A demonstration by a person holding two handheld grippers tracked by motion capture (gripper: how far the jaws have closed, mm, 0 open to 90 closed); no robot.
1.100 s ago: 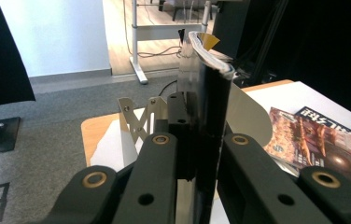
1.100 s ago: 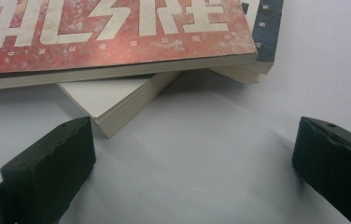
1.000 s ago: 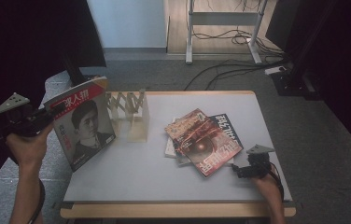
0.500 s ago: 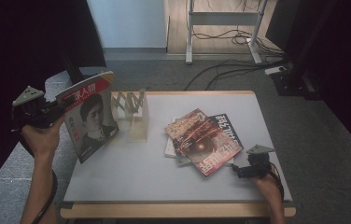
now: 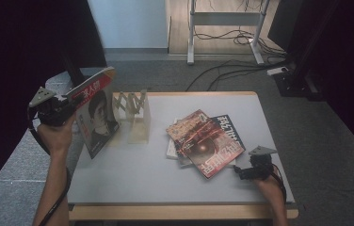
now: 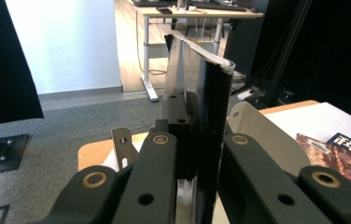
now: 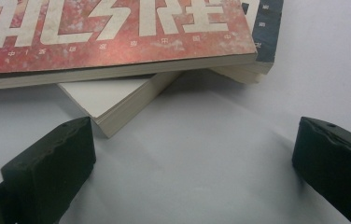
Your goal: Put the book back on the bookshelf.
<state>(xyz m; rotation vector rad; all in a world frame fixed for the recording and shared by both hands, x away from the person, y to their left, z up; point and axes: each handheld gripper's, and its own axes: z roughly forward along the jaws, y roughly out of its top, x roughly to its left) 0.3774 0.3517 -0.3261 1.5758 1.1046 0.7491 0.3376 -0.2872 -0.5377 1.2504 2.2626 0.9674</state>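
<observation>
In the left gripper view, we see the magazine [image 6: 201, 88] edge-on, so its cover is hidden, and its lower part is covered by the jaws. In the right gripper view, the red book [image 7: 108, 32] is cut off by the top and left edges, leaving its title incomplete. In the high view, the red book hides most of the stack [image 5: 172, 149] beneath it, and the cover lettering is too small to read.

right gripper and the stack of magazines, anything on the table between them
Nothing: in the right gripper view, bare table runs from the open right gripper to the stack of magazines.
</observation>
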